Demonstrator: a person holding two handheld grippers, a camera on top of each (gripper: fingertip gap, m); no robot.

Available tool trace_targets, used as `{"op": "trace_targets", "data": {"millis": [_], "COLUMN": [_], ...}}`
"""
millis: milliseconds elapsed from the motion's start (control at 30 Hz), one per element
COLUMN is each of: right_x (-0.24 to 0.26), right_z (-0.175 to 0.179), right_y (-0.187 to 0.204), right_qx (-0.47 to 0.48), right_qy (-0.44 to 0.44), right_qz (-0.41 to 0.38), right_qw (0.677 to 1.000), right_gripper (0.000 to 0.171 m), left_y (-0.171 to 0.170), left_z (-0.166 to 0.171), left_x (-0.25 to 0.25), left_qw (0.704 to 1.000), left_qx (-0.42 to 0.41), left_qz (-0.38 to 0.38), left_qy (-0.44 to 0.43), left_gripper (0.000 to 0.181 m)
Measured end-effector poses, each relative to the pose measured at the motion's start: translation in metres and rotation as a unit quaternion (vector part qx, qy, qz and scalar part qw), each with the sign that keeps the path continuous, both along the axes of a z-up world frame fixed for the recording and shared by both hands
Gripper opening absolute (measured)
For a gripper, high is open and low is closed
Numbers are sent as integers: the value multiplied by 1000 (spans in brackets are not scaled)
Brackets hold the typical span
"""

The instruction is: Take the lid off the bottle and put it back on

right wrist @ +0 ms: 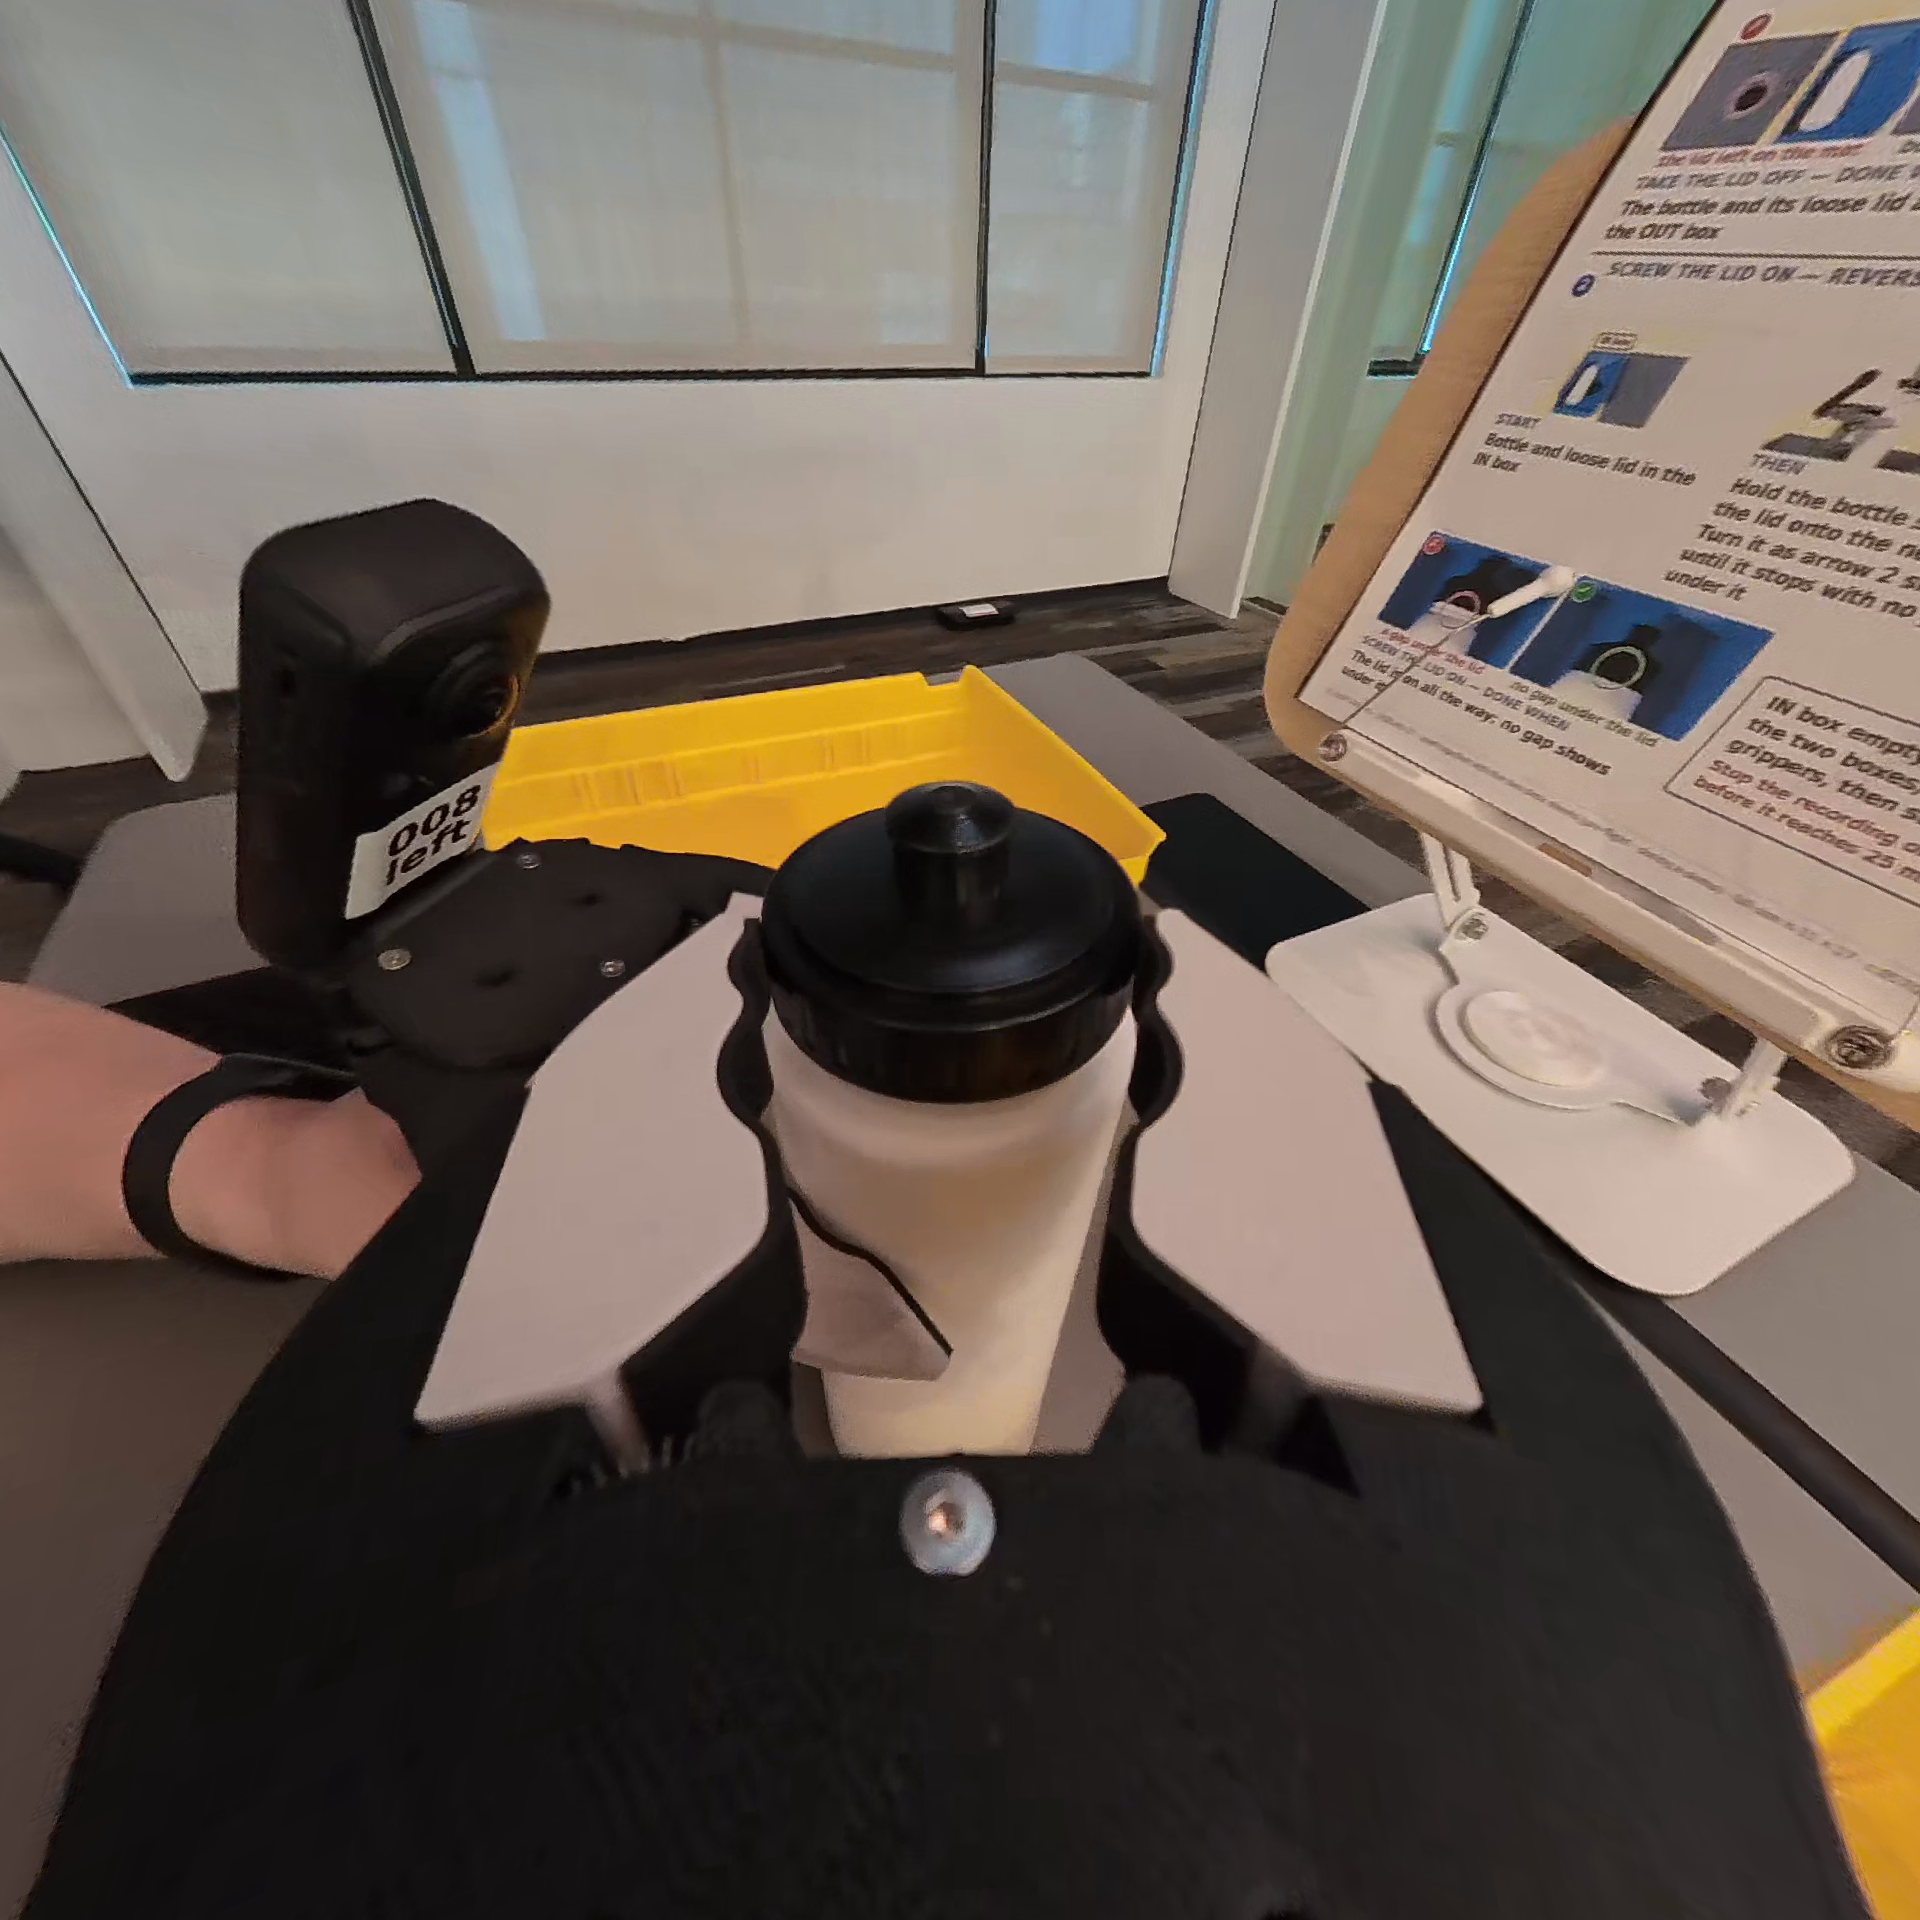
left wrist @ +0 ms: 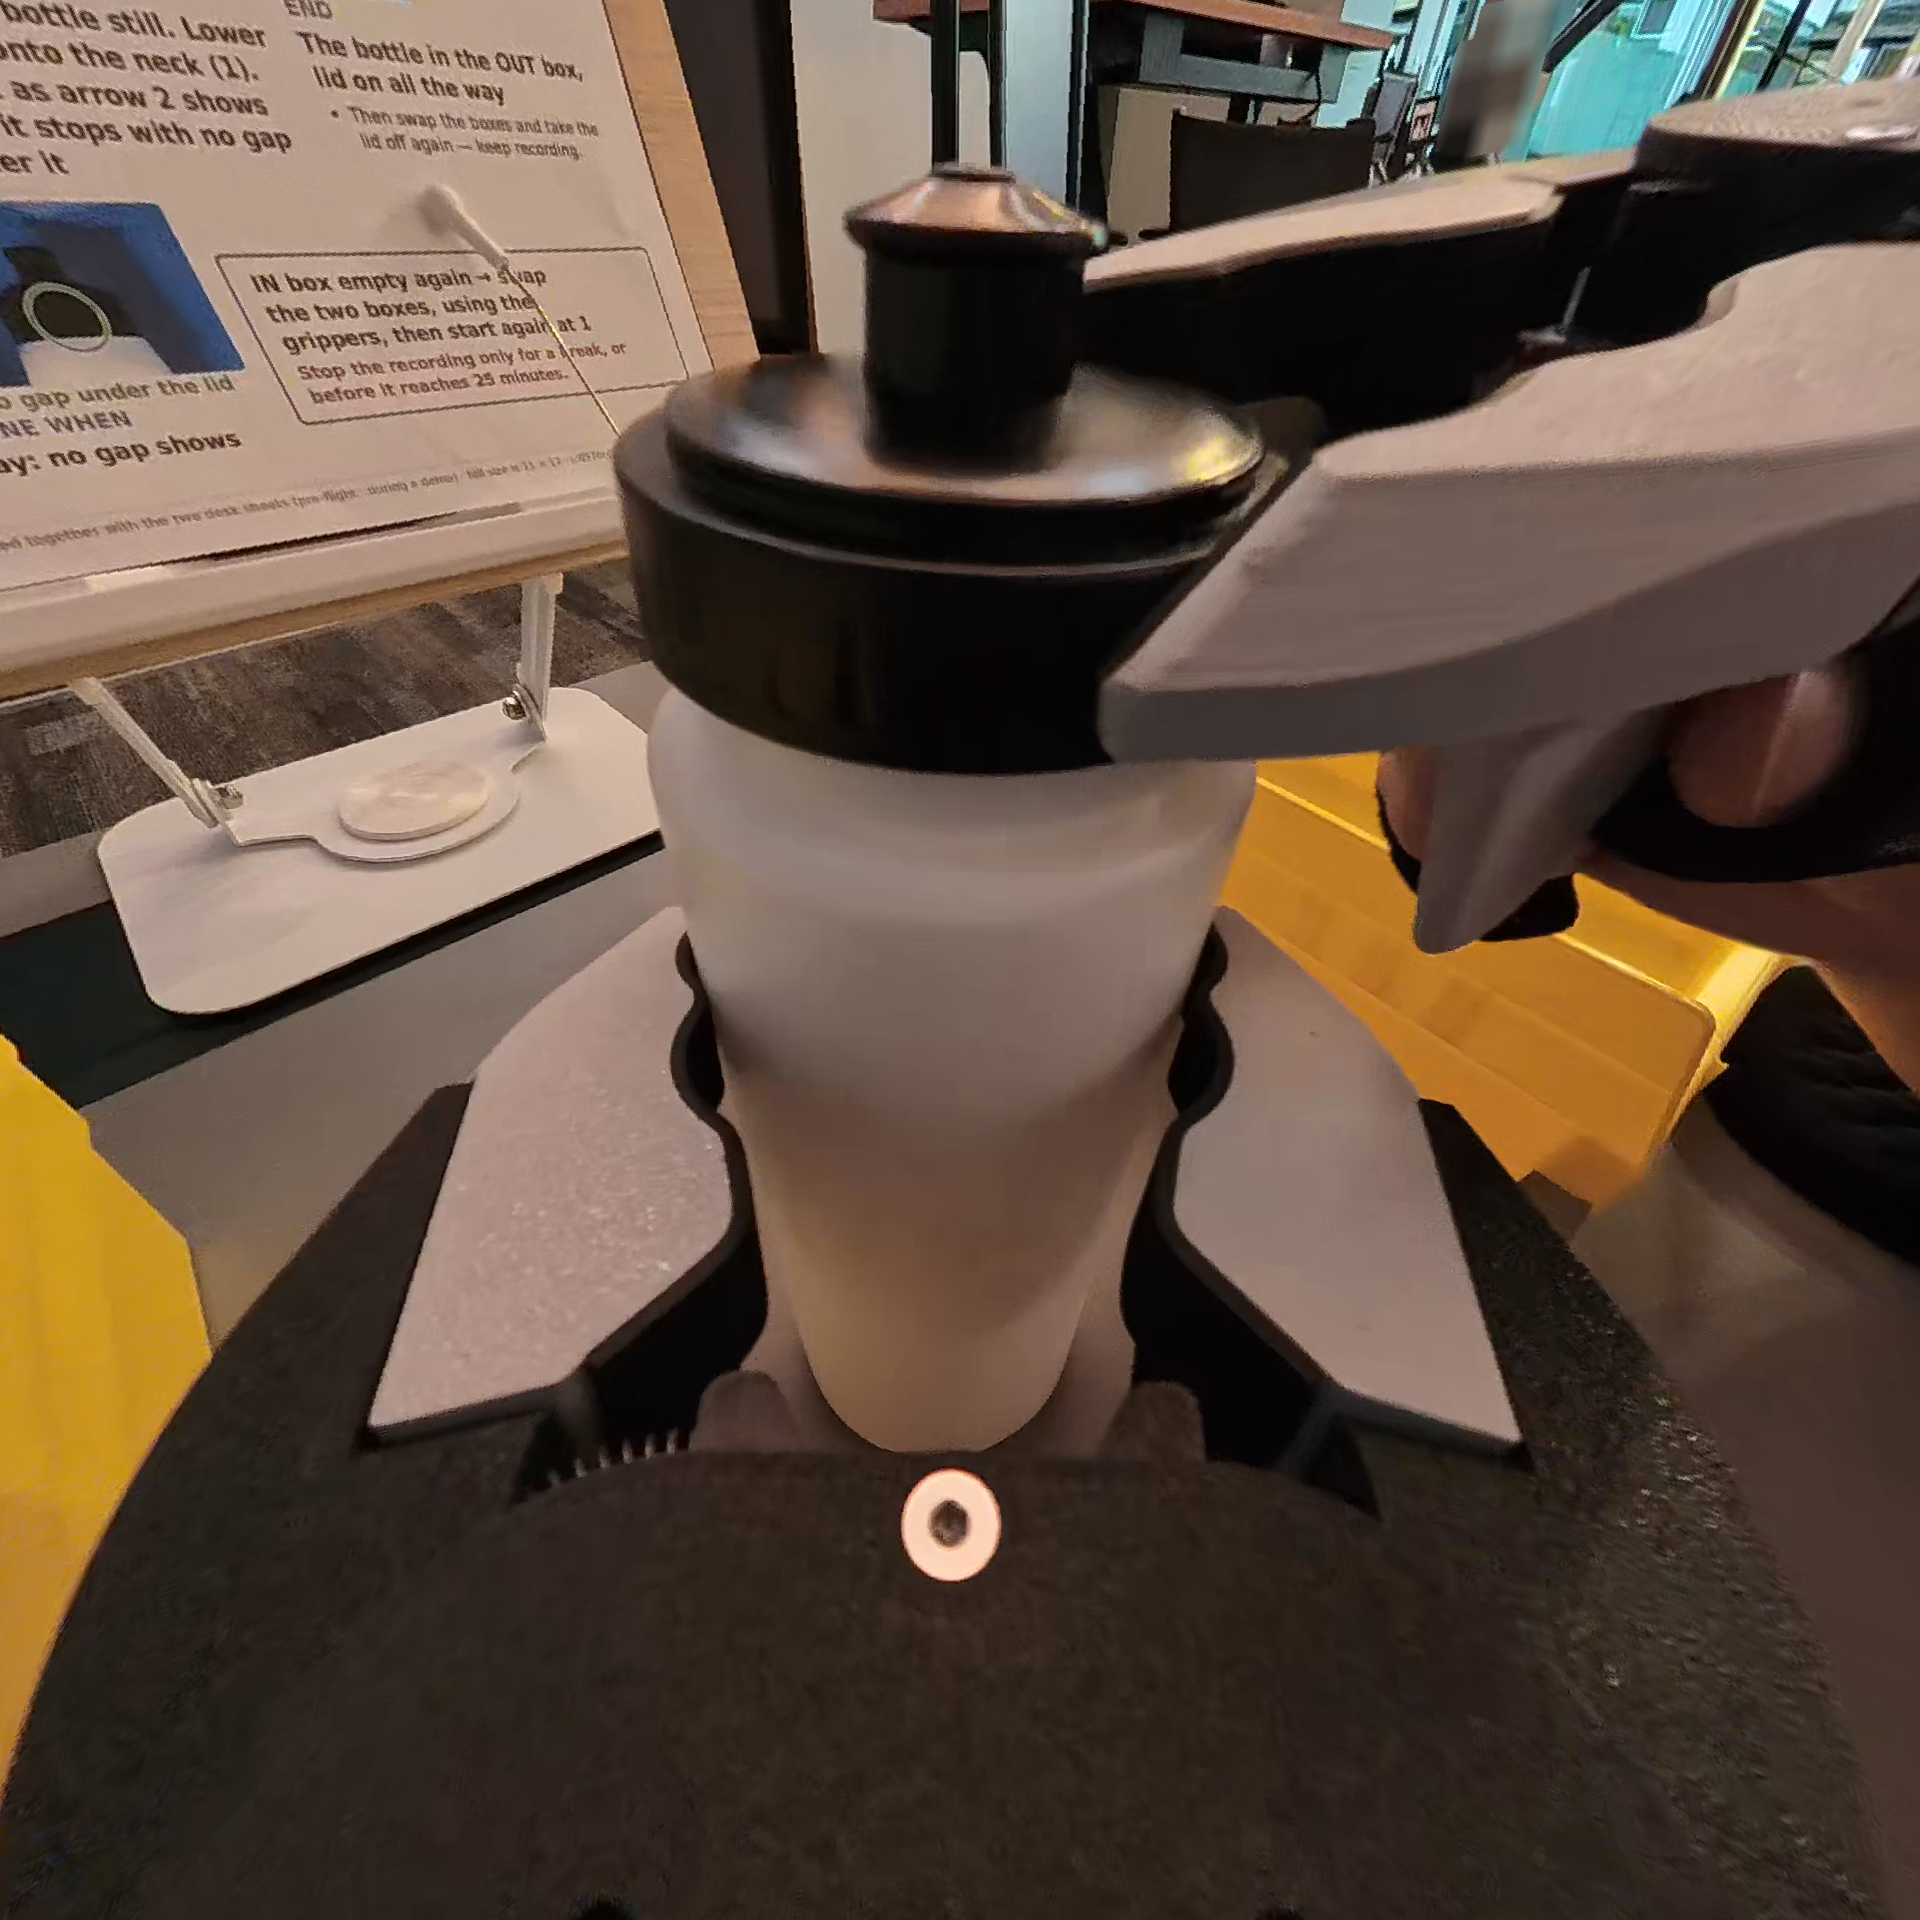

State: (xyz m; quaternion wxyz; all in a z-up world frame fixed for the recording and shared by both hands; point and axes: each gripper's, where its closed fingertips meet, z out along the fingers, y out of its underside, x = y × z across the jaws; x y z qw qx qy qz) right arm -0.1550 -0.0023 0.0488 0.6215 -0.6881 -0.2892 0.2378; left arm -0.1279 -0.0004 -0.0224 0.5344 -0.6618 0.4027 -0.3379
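Observation:
A white bottle (left wrist: 951, 987) stands upright with its black spout lid (left wrist: 914, 582) seated on the neck. My left gripper (left wrist: 951, 1049) is shut on the bottle's body, its grey fingers (left wrist: 582, 1195) pressing both sides. My right gripper (left wrist: 1132, 488) reaches in from the right, level with the lid. In the right wrist view the right gripper (right wrist: 951, 997) is shut on the lid (right wrist: 951, 966), with a finger on each side of its rim. The bottle (right wrist: 966, 1247) shows below, and the left gripper (right wrist: 520, 935) comes in from the left with one finger across the body.
A yellow bin (right wrist: 810, 758) lies behind the bottle, and another (left wrist: 1455, 997) at the right. More yellow shows at the left edge (left wrist: 83, 1351). An instruction sheet on a stand (left wrist: 312, 260), with a white base (left wrist: 364, 862), stands close by. A person's hand (right wrist: 208, 1143) holds the left gripper.

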Motion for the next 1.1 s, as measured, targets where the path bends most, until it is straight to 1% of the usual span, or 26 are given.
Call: {"op": "trace_targets", "data": {"millis": [100, 167, 267, 333, 433, 567, 733, 800, 867, 933, 1000, 1100], "right_x": [1, 4, 10, 9, 10, 7, 2, 0, 0, -1, 2, 7], "right_z": [-1, 5, 10, 8, 8, 8, 8, 8, 7, 7, 7, 4], "right_y": [-4, -9, -16, -20, -18, -15, -7, -5, -4, -6, -8, -15], "right_qx": [4, 11, 19, 12, 18, 16, 14, 22, 32, 32, 18, -1], "right_qy": [-34, -36, -28, -26, -25, -30, -18, -13, -31, -51, -53, -52], "right_qz": [32, 64, 99, 124, 121, 92, 7, -28, -44, -23, 10, 83], "right_qw": [999, 997, 994, 992, 992, 995, 1000, 999, 998, 998, 998, 995], "right_gripper": [71, 76, 75, 72, 62, 62, 62, 63, 64, 68, 78, 79], "left_y": [-1, -4, -12, -16, -18, -13, -4, -3, -4, -5, -7, -14], "left_z": [0, 1, 1, 1, 1, 1, 0, 0, 0, 0, 0, 0], "left_x": [2, 4, 9, 11, 12, 10, 3, 2, 3, 4, 6, 10], "left_qw": [1000, 1000, 998, 997, 997, 998, 1000, 1000, 1000, 1000, 1000, 998], "left_qx": [5, 6, 3, 5, 1, -3, -1, 1, 3, 4, 6, 3], "left_qz": [-10, -25, -56, -71, -76, -52, -3, 4, 0, -12, -25, -57], "left_qy": [-5, -8, -16, -17, -20, -16, -5, -4, -2, -3, -1, -9], "left_gripper": [86, 86, 86, 86, 86, 86, 86, 86, 86, 86, 86, 86]}}
